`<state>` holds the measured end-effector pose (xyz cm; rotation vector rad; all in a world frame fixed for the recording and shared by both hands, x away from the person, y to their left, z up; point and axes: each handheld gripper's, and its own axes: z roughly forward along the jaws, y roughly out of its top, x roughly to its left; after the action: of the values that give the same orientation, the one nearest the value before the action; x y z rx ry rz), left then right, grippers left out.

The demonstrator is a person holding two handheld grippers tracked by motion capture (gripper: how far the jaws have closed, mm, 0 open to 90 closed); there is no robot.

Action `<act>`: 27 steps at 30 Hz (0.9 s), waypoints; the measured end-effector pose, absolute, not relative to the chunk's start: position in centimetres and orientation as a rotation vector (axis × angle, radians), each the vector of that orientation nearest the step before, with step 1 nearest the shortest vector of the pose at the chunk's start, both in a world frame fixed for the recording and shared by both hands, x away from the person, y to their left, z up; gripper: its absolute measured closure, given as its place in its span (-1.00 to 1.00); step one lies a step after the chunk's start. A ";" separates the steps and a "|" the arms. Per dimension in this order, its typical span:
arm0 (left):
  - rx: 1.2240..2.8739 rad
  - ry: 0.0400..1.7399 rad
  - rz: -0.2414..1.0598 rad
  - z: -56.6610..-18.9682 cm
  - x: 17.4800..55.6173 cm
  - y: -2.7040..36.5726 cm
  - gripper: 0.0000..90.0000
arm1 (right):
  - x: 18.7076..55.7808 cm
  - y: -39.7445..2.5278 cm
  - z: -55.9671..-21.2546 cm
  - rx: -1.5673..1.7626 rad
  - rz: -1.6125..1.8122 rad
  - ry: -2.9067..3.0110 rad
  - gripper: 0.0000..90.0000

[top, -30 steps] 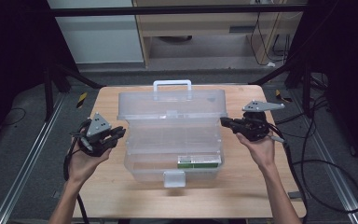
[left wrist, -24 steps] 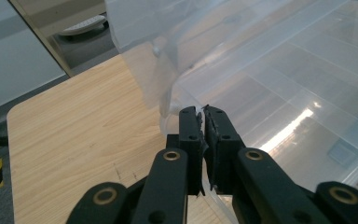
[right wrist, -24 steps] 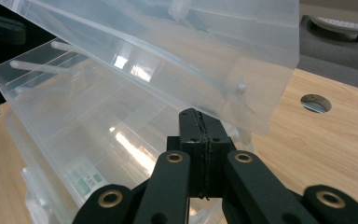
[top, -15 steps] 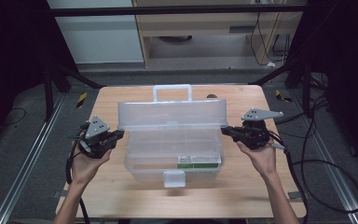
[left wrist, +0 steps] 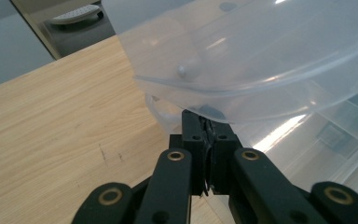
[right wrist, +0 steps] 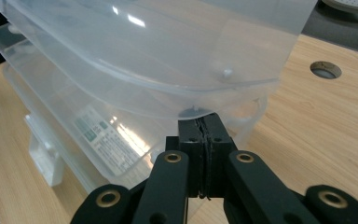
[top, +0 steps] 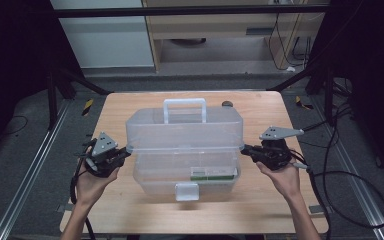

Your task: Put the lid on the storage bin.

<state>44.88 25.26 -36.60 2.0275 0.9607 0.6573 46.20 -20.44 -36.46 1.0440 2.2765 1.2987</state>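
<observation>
Left gripper: jaws pressed together, tips tucked under the rim of the clear plastic lid (small moulded stud visible on its side wall). Translucent box base lies beyond. Wooden table bare at left.

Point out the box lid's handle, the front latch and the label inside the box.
handle [top: 184,103]: high view, top bar.
front latch [top: 186,191]: high view, its middle.
label [right wrist: 103,140]: right gripper view, printed face.

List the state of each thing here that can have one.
Lid: partly raised above the base, tilted, propped at both ends.
Front latch: undone, hanging on the base.
Storage box base: open, resting on the table.
Left gripper: fingers closed, under the lid's edge.
Right gripper: fingers closed, under the lid's edge.
</observation>
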 end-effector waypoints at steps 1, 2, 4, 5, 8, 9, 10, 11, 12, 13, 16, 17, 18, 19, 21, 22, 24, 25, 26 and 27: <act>2.026 0.965 0.654 -36.7 44.8 25.3 0.94 | 46.1 -20.5 -36.6 1.043 1.293 2.276 0.97; 2.027 0.967 0.655 -36.9 44.8 25.3 0.95 | 46.1 -20.5 -36.7 1.049 1.288 2.279 0.97; 2.031 0.974 0.646 -37.1 44.7 25.3 0.94 | 46.0 -20.6 -37.0 1.053 1.278 2.283 0.97; 2.032 0.975 0.644 -37.2 44.7 25.3 0.94 | 46.0 -20.6 -37.1 1.057 1.276 2.285 0.96; 2.042 0.980 0.649 -37.5 44.5 25.3 0.93 | 45.9 -20.6 -37.5 1.059 1.259 2.291 0.96; 2.045 0.982 0.649 -37.6 44.5 25.3 0.93 | 45.9 -20.6 -37.6 1.057 1.256 2.293 0.96; 2.045 0.982 0.651 -37.7 44.4 25.2 0.93 | 45.9 -20.6 -37.6 1.059 1.249 2.294 0.96; 2.050 0.982 0.652 -37.7 44.4 25.2 0.93 | 45.9 -20.5 -37.7 1.056 1.241 2.294 0.96; 2.054 0.985 0.650 -37.8 44.4 25.2 0.93 | 45.8 -20.5 -37.7 1.060 1.235 2.295 0.96; 2.054 0.987 0.648 -37.8 44.4 25.2 0.93 | 45.8 -20.5 -37.8 1.056 1.229 2.297 0.96; 2.066 0.990 0.650 -38.0 44.3 25.2 0.93 | 45.7 -20.6 -38.0 1.057 1.228 2.300 0.96; 2.068 0.992 0.648 -38.1 44.3 25.2 0.93 | 45.7 -20.6 -38.0 1.057 1.223 2.299 0.96; 2.070 0.992 0.646 -38.2 44.3 25.2 0.93 | 45.6 -20.7 -38.1 1.061 1.222 2.300 0.96; 2.074 0.994 0.647 -38.3 44.3 25.2 0.93 | 45.6 -20.7 -38.1 1.063 1.219 2.302 0.96; 2.086 0.995 0.648 -38.4 44.3 25.2 0.93 | 45.5 -20.8 -38.3 1.066 1.221 2.306 0.96; 2.084 0.999 0.643 -38.5 44.3 25.1 0.93 | 45.5 -20.8 -38.3 1.065 1.218 2.309 0.96; 2.090 1.001 0.637 -38.7 44.2 25.1 0.93 | 45.4 -20.8 -38.4 1.066 1.210 2.313 0.96; 2.092 1.003 0.633 -38.8 44.2 25.1 0.93 | 45.3 -20.8 -38.4 1.071 1.207 2.315 0.96; 2.095 1.006 0.632 -38.9 44.2 25.1 0.93 | 45.3 -20.8 -38.5 1.067 1.203 2.318 0.96; 2.103 1.007 0.636 -39.0 44.2 25.1 0.93 | 45.2 -20.8 -38.6 1.076 1.198 2.323 0.95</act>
<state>44.15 25.10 -38.97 2.1032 1.0073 0.6357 45.24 -20.82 -38.56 1.0764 2.3232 1.1979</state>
